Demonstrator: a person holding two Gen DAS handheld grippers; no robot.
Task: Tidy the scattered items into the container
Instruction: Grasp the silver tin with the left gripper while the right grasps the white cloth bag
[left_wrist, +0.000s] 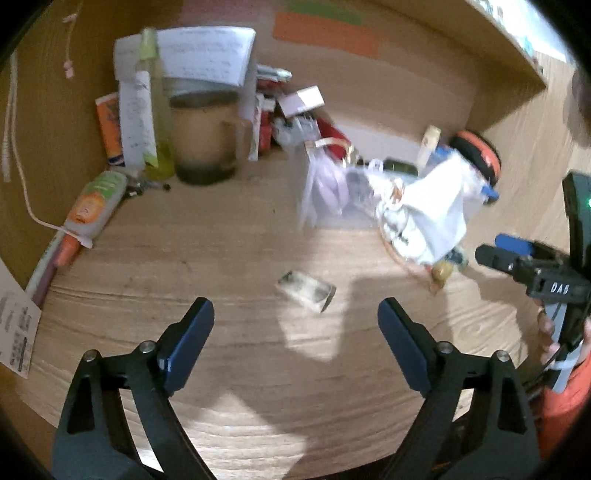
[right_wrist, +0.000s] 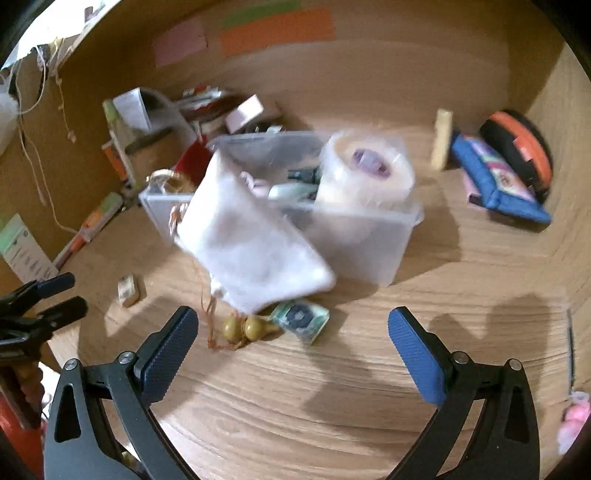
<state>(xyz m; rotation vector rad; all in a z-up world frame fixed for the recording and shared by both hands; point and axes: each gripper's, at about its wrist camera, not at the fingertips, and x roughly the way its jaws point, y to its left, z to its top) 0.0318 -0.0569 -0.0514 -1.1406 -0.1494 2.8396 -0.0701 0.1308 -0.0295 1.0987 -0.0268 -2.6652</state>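
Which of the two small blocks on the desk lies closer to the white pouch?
The green-printed block, right at the white pouch beside the clear container. The tan block sits alone, off toward the left hand-held gripper.

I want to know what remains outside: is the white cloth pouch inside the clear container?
Not fully inside: the white cloth pouch hangs over the clear container's front wall.

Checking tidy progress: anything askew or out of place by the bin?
Yes. The white pouch drapes over the bin's front rim, half out, its beads on the desk. Two small packets lie loose on the desk. Both tongs are open, holding nothing.
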